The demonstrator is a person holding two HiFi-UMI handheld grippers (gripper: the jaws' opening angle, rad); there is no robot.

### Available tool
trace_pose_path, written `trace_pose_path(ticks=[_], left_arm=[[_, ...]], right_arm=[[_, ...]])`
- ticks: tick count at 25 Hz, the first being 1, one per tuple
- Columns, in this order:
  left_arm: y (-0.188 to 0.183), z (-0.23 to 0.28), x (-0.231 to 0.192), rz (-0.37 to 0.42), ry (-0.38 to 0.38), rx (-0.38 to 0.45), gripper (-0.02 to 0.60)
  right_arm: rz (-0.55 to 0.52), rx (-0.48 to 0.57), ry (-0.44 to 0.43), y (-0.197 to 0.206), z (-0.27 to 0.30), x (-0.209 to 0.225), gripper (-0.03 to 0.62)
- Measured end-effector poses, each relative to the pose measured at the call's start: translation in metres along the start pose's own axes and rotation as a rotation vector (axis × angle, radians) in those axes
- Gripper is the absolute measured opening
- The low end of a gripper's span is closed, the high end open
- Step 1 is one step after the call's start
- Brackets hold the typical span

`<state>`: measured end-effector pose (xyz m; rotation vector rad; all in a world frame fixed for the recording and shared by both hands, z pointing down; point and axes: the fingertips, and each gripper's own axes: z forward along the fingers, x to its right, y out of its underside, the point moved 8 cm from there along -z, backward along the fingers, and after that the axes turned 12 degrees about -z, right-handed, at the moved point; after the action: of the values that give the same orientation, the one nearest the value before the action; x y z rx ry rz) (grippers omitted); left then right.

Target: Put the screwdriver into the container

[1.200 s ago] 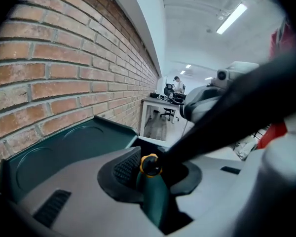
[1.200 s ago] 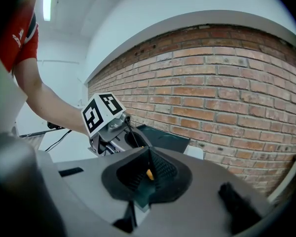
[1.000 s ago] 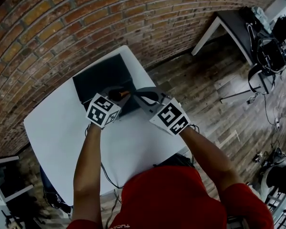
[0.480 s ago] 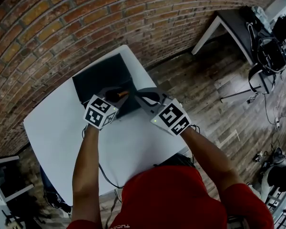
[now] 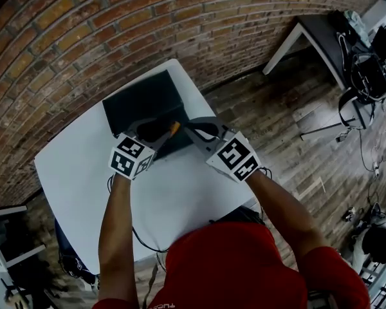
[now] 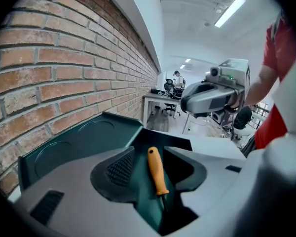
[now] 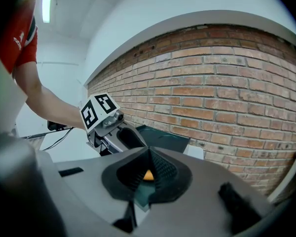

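Observation:
The screwdriver [image 6: 157, 172], with an orange handle and dark shaft, lies on the dark green container tray [image 6: 84, 142] at the table's far side. My left gripper [image 6: 153, 154] straddles it with its jaws opening; the pads stand clear of the handle on both sides. In the head view the orange handle [image 5: 174, 128] shows between the left gripper [image 5: 156, 131] and the right gripper [image 5: 192, 126], over the container [image 5: 141, 102]. The right gripper [image 7: 148, 152] is shut with nothing held; a bit of the orange handle [image 7: 148, 175] shows beyond its tips.
The white table [image 5: 180, 198] stands against a brick wall [image 5: 83, 37]. Cables hang below its near edge. A dark desk [image 5: 321, 31] with chairs and gear stands on the wooden floor at the right.
The left jaws have spread and let go of the screwdriver, which now lies on the tray. The left gripper has drawn back slightly toward the person. The right gripper has barely moved.

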<state>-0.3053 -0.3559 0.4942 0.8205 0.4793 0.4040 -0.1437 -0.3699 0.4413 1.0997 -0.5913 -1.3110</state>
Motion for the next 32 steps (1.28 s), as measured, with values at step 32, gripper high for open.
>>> trace_pose_path(ticks=[32], left_arm=[[-0.039, -0.152, 0.143, -0.088, -0.139, 0.773, 0.012]], right_arm=[[0.087, 0.492, -0.066, -0.090, -0.080, -0.038, 0.031]])
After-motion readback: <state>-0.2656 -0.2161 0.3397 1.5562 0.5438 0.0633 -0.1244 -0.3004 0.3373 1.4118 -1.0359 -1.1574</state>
